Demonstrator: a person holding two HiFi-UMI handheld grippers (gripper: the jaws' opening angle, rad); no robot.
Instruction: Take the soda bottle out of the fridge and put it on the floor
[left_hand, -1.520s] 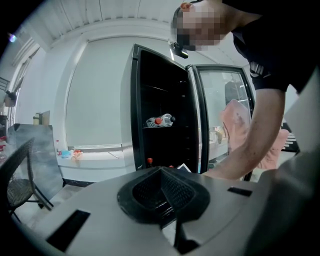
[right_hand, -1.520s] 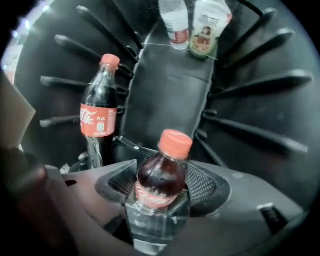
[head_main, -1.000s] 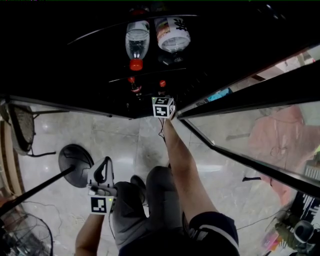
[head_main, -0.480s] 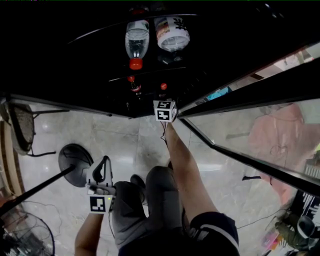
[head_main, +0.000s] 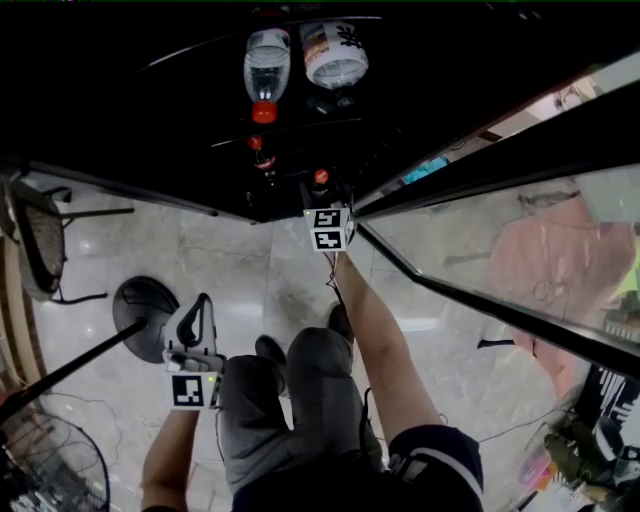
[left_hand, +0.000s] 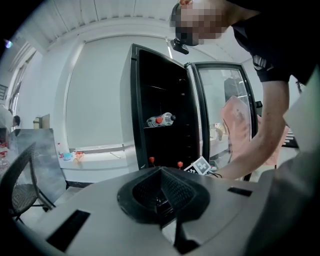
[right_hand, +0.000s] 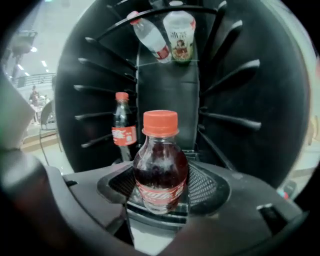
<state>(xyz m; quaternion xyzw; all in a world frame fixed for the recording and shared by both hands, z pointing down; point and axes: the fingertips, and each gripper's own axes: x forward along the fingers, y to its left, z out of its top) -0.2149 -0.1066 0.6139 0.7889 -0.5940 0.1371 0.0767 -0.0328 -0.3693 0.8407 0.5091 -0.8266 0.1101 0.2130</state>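
My right gripper (right_hand: 160, 196) clamps the small dark cola bottle with a red cap (right_hand: 160, 162), low in the black fridge (right_hand: 240, 100). Behind it to the left stands a taller cola bottle (right_hand: 123, 127). On the shelf above lie a clear water bottle (right_hand: 150, 37) and a white drink bottle (right_hand: 179, 32). My left gripper (left_hand: 160, 192) is pressed together and empty.

Head view steeply down; gripper views face fridge (left_hand: 161, 95).
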